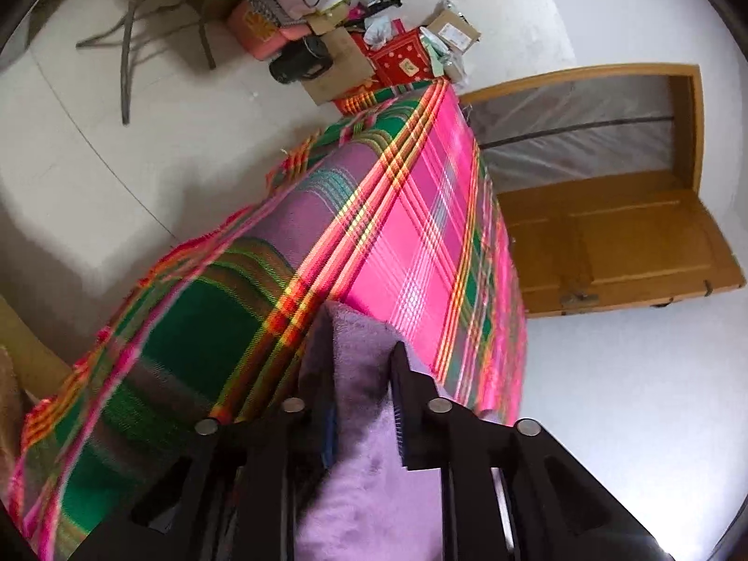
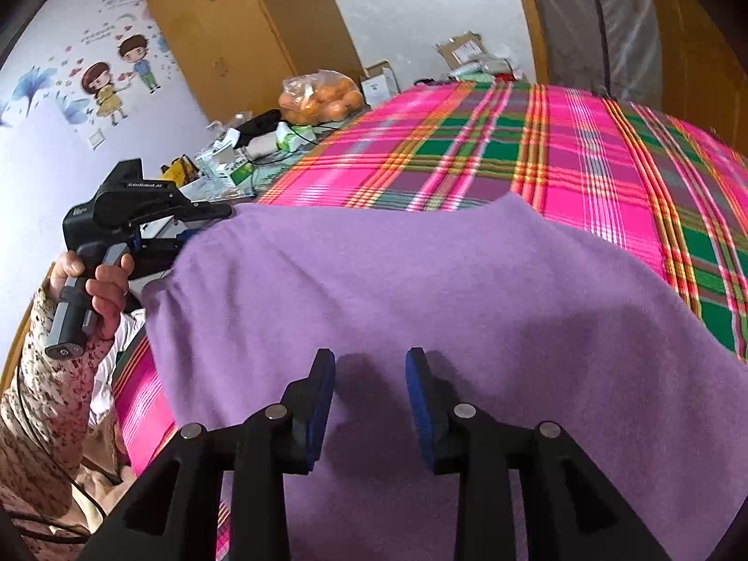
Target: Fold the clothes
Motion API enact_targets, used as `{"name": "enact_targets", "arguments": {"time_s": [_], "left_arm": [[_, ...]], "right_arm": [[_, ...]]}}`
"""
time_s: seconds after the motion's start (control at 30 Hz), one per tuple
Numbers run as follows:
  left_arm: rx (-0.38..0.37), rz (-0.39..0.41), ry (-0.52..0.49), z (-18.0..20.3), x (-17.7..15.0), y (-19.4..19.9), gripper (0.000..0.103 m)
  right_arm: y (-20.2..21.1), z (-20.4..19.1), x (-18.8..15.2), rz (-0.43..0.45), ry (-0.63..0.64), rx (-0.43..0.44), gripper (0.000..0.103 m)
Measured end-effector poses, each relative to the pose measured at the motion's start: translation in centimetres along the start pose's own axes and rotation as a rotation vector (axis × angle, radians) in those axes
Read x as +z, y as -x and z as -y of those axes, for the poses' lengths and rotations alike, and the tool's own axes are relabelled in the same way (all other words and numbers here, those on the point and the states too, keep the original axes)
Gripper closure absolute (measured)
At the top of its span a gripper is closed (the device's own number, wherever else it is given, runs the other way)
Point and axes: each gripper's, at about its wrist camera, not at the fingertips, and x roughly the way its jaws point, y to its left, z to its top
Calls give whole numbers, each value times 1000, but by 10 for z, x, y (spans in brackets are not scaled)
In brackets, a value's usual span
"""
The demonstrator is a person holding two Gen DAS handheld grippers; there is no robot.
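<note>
A purple fleece cloth (image 2: 420, 290) lies spread on a bed covered with a pink and green plaid sheet (image 2: 584, 149). My right gripper (image 2: 369, 360) hovers over the cloth's near part, jaws open, with nothing pinched between its blue pads (image 2: 322, 388). In the left wrist view a thick fold of the purple cloth (image 1: 360, 467) fills the gap of my left gripper (image 1: 362, 350) and drapes over its left finger. From the right wrist view the left gripper (image 2: 189, 236) sits at the cloth's left edge, held by a person's hand (image 2: 105, 290).
The plaid sheet (image 1: 420, 233) ends at the bed's edge, with pale floor (image 1: 631, 420) beyond. A wooden door (image 1: 622, 243) stands past the bed. Boxes and bags (image 1: 374, 56) clutter the floor. A bag of oranges (image 2: 322, 98) and small items crowd a table (image 2: 224, 163).
</note>
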Motion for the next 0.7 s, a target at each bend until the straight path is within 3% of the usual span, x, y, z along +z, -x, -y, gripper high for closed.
{"name": "enact_targets", "arguments": {"time_s": [0.17,0.27,0.4,0.5,0.7], "left_arm": [[90,131,-62,11,-16,41,81],[120,185,-159,25,-42,64,81],[156,144,-284,38,-76,63,81],[196,96,-339,41,-97,53,81],[294,130,-384,25,-102,53,81]], "right_arm": [[3,-25,-10,-4,113,-56,71],[-5,-41,-18,-40,151,-66,71],[-20,-70,-26,-45,224,-93,63],[-29,-91,-26,-34,259,-103,62],[-43,-129,-30,-30,323,-115,62]]}}
